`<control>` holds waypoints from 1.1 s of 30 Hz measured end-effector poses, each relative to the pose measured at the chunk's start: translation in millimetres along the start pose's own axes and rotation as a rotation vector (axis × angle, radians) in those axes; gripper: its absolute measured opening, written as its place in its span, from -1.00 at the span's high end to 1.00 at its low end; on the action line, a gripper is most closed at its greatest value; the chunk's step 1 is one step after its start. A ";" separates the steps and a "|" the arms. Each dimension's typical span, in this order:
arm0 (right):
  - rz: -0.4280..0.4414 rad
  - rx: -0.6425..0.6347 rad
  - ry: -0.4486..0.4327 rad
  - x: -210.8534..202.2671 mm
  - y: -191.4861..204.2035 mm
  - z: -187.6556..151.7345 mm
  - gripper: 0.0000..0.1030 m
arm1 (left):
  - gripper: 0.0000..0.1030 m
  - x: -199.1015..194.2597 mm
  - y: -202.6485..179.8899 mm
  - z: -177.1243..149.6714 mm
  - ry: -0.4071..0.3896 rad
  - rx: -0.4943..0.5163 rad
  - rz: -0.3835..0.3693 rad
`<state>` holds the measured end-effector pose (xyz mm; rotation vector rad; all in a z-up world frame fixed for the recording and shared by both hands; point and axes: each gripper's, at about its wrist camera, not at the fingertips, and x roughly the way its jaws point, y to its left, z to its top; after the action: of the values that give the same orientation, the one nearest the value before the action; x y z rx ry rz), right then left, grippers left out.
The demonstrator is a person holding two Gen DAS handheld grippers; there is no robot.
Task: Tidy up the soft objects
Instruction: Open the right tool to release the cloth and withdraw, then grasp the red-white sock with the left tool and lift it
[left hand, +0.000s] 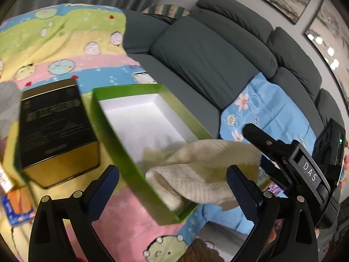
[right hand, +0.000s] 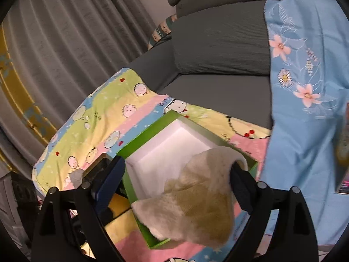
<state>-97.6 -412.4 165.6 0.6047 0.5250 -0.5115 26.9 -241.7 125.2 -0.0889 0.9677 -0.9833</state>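
A cream knitted sock (left hand: 202,170) drapes over the near right corner of an open green box (left hand: 113,135) with a white inside. My left gripper (left hand: 172,187) is open, its fingers either side of the sock and box corner, not gripping. The right gripper (left hand: 272,148) shows in the left wrist view at the sock's right end. In the right wrist view the sock (right hand: 196,200) hangs over the green box (right hand: 130,150), and my right gripper (right hand: 176,181) is open with the sock between its fingers, loose.
A black and gold box (left hand: 54,128) stands left of the green box on a cartoon-print blanket (left hand: 54,43). A small orange and blue packet (left hand: 17,205) lies at the lower left. A grey sofa (left hand: 207,50) with a blue floral cloth (left hand: 268,109) is behind. Grey curtains (right hand: 65,43) hang left.
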 end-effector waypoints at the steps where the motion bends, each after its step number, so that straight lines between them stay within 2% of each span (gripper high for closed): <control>1: 0.005 0.003 0.002 -3.4 -0.9 0.4 -0.77 | -0.91 -7.2 3.7 -1.5 -0.013 -0.012 0.002; 4: 0.002 0.003 0.031 -9.0 -3.1 6.5 -0.92 | -0.91 -30.2 17.0 -8.2 -0.050 -0.044 0.014; 6: -0.025 0.004 0.010 -18.0 -3.4 8.7 -0.91 | -0.91 -47.5 24.9 -15.2 -0.073 -0.052 0.044; 10: 0.005 -0.008 0.009 -28.7 2.8 6.1 -0.94 | -0.91 -89.1 49.8 -33.1 -0.122 -0.081 0.145; 15: 0.068 -0.014 0.007 -36.2 17.5 -0.2 -0.94 | -0.91 -139.1 91.9 -60.6 -0.170 -0.195 0.240; 18: 0.112 -0.017 0.029 -38.2 32.9 -6.0 -0.96 | -0.91 -176.5 119.9 -84.6 -0.222 -0.260 0.362; 21: 0.170 -0.084 0.089 -33.5 64.4 -22.1 -0.96 | -0.91 -206.5 145.7 -109.4 -0.266 -0.329 0.499; 24: 0.230 -0.172 0.143 -26.0 104.1 -46.8 -0.96 | -0.91 -231.3 176.4 -134.3 -0.287 -0.418 0.586; 30: 0.344 -0.295 0.297 -1.6 177.6 -100.4 -0.95 | -0.91 -262.3 229.0 -175.9 -0.301 -0.579 0.693; 33: 0.417 -0.374 0.382 6.7 217.6 -132.7 -0.95 | -0.91 -272.6 247.1 -193.4 -0.307 -0.636 0.714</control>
<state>-5.9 -174.8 154.0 0.4340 0.8098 0.1043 -1.6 169.4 71.1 -0.3848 0.8952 0.0174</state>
